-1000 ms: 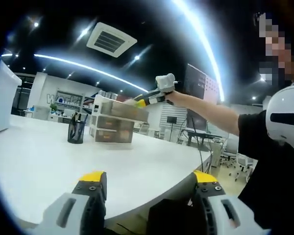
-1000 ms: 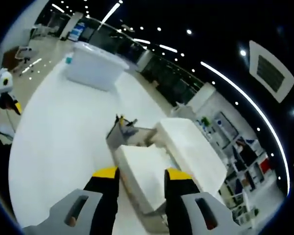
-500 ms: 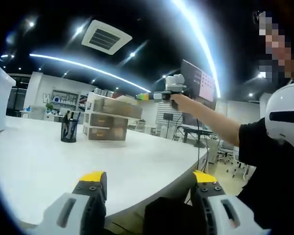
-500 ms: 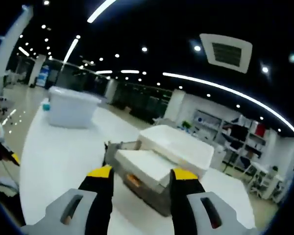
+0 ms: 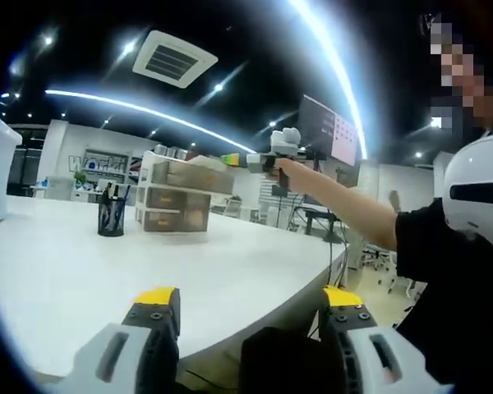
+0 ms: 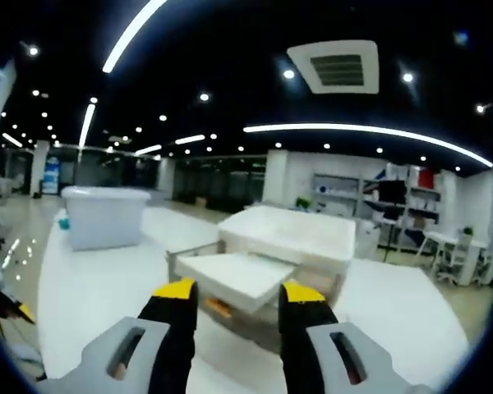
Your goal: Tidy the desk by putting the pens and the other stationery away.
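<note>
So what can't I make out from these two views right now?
- Open drawer, right gripper view: its contents, hidden by its front wall and the right gripper.
- Pen cup, left gripper view: too small to count pens.
- Bin, right gripper view: frosted walls hide the inside.

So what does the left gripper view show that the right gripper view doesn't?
Left gripper view: a pen cup standing beside the drawer unit, and a person's arm holding the right claw out near that unit's top. Right gripper view: one drawer of the unit pulled out, seen close, straight ahead of the open claw. Both: the white table, the drawer unit and a white bin.
</note>
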Demonstrator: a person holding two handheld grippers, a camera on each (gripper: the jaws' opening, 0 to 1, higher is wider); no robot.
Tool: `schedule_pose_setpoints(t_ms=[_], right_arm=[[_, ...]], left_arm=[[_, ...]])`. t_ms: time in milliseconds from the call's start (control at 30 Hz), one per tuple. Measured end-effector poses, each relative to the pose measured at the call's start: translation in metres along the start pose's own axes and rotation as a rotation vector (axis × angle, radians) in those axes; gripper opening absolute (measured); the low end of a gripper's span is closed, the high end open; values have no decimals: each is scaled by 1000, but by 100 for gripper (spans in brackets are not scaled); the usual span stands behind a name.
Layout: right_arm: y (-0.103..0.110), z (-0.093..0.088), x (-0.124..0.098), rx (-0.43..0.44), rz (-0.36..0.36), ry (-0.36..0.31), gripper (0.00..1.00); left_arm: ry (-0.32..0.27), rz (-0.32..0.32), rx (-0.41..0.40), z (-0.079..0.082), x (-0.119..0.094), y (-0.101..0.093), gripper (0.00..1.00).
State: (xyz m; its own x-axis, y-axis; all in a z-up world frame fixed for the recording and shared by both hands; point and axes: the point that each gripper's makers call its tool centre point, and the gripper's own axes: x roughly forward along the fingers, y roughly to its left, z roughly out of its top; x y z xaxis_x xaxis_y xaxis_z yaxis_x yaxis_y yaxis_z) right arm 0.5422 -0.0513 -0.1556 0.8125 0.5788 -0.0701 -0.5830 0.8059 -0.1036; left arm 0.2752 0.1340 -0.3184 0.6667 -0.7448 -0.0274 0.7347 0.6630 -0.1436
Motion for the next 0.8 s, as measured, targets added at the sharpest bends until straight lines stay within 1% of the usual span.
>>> schedule_pose_setpoints(t_ms=[133, 300, 500, 600, 800], right_arm=[[-2, -6, 9, 12, -11, 19, 33], [2, -5, 13, 36, 3, 11, 29], [8, -3, 20, 36, 7, 12, 29], [3, -4, 26, 19, -12, 22, 28], [-6, -7, 36, 37, -26, 34, 28]], left_arm=[[2, 0, -2, -2, -2, 2, 67], [2, 8, -8, -3, -4, 7, 67], [3, 8, -15, -5, -4, 8, 67], [3, 8, -14, -6, -5, 8, 67], [0, 15, -14, -5, -6, 10, 67]])
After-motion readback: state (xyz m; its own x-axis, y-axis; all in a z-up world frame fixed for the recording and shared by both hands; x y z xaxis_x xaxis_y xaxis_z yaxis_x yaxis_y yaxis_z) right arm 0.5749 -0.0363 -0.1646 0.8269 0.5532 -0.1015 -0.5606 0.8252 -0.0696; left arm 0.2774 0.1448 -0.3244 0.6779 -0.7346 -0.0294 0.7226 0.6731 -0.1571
